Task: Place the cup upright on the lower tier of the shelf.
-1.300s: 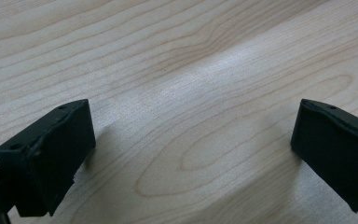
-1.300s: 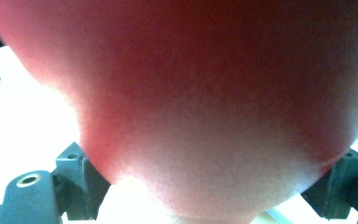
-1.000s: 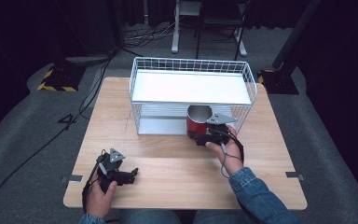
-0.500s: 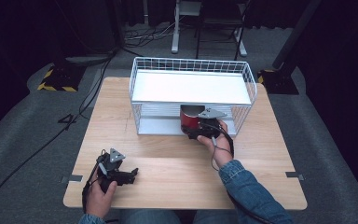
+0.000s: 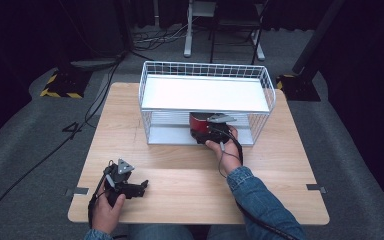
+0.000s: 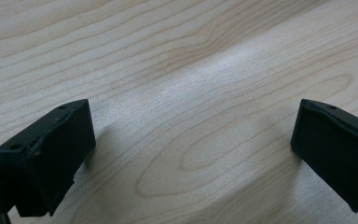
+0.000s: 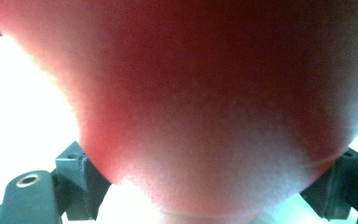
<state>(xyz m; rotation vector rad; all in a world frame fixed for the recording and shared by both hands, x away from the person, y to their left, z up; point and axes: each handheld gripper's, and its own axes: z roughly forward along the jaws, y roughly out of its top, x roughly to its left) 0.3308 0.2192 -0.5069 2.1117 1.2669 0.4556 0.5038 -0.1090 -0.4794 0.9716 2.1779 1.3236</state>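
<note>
A red cup (image 5: 198, 123) stands at the front opening of the lower level of a white wire shelf rack (image 5: 205, 80), partly under the rack's white top board. My right gripper (image 5: 207, 131) is shut on the cup, and in the right gripper view the red cup (image 7: 205, 102) sits between both jaws. My left gripper (image 5: 139, 187) lies low over the wooden table (image 5: 180, 175) near its front left corner. It stands open, and its fingers (image 6: 46, 154) have bare wood between them.
The rack takes up the far half of the table. Black cables (image 5: 40, 160) run over the grey floor at the left. A yellow-and-black striped base (image 5: 60, 85) and stand legs (image 5: 220, 45) sit beyond the table.
My right gripper has carried the red cup forward and a little left, in under the rack's top board. The left gripper has stayed put.
</note>
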